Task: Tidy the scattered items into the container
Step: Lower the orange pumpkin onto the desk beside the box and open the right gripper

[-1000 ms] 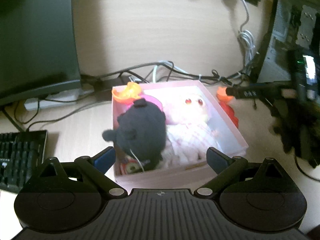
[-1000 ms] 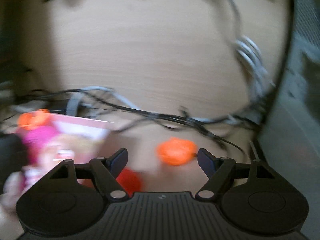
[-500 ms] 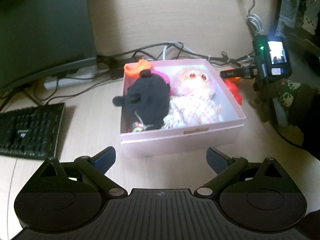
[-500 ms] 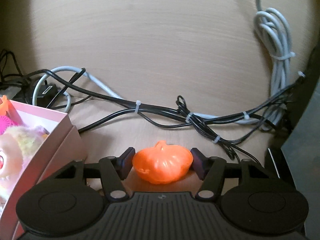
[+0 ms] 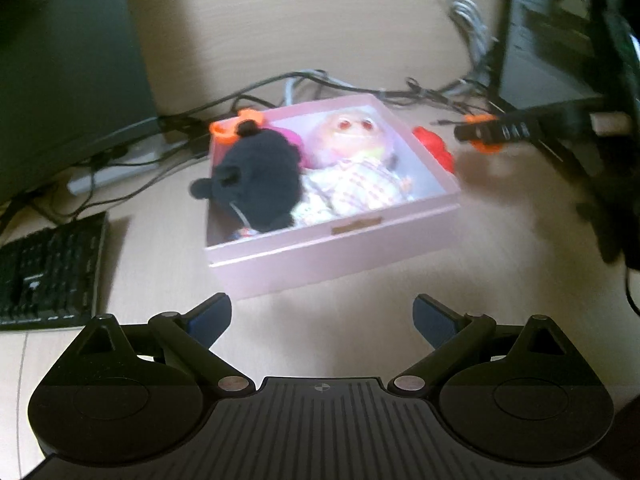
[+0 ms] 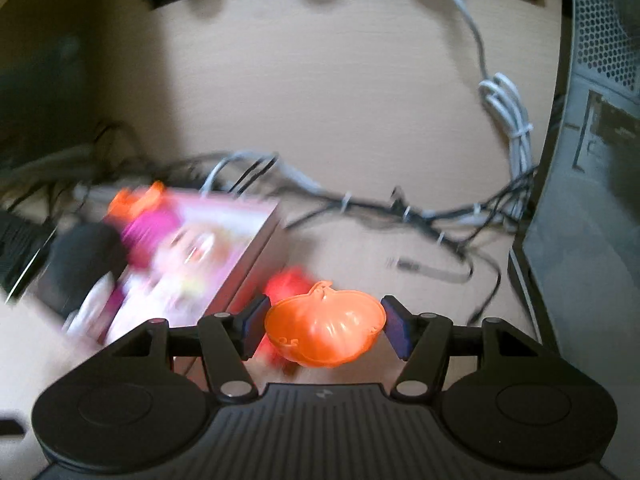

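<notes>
1. Gripping an orange plastic pumpkin-shaped cup [image 6: 325,325] between its two blue-padded fingers [image 6: 254,326], the right hand-held gripper [image 6: 324,326] carries it clear of the pale wooden surface [image 6: 340,100].
2. Directly below and behind the cup lies a red plastic item [image 6: 286,286], on the surface just beside the right wall of a shallow pink cardboard box [image 6: 256,248]; its shape is too blurred to tell.
3. The left hand-held gripper [image 5: 322,318] is released, its fingers spread wide with nothing between them, and it hangs in front of the pink box's near wall [image 5: 332,248].
4. Inside the box, a black knitted plush toy [image 5: 256,184] fills the left half, one of its rounded parts sticking out over the left rim.
5. A pale doll with red eyes and a checked dress [image 5: 356,168] lies in the right half, against the black toy.
6. A second orange plastic piece [image 5: 236,126] sits at the box's far left corner, with something magenta [image 5: 292,138] beside it.
7. In the left view, the right hand-held gripper [image 5: 486,133] appears to the right of the box, the orange cup in its grip.
8. A tangle of black and grey cables [image 6: 400,212] runs across the surface behind the box.
9. A black keyboard [image 5: 48,272] lies at the left, and a dark computer case [image 6: 592,200] stands at the right.
</notes>
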